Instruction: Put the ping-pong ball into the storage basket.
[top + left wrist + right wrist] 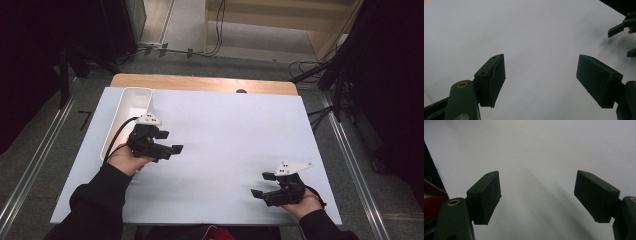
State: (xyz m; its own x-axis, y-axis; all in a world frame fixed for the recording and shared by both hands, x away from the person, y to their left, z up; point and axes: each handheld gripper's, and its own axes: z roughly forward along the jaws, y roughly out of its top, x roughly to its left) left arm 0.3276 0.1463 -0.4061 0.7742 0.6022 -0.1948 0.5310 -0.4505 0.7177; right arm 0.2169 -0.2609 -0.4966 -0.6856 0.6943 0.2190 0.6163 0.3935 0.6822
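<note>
The right gripper (263, 184), nearest at the table's front edge, rests in the person's hand with jaws spread wide and nothing between them, over the bare white table cover (230, 130). The left gripper (170, 141), well apart at the left, likewise stands released and empty, its jaws pointing rightward. Just beside it, along the left edge, lies a long white tray (131, 100).

Inside of the white tray (131, 107) too washed out to make out from the high view. Forearms cut off by the bottom edge there, a red garment (212, 233) barely showing between them. In the left gripper view, right gripper (624, 37) cropped at the right edge, a fingertip just visible.
</note>
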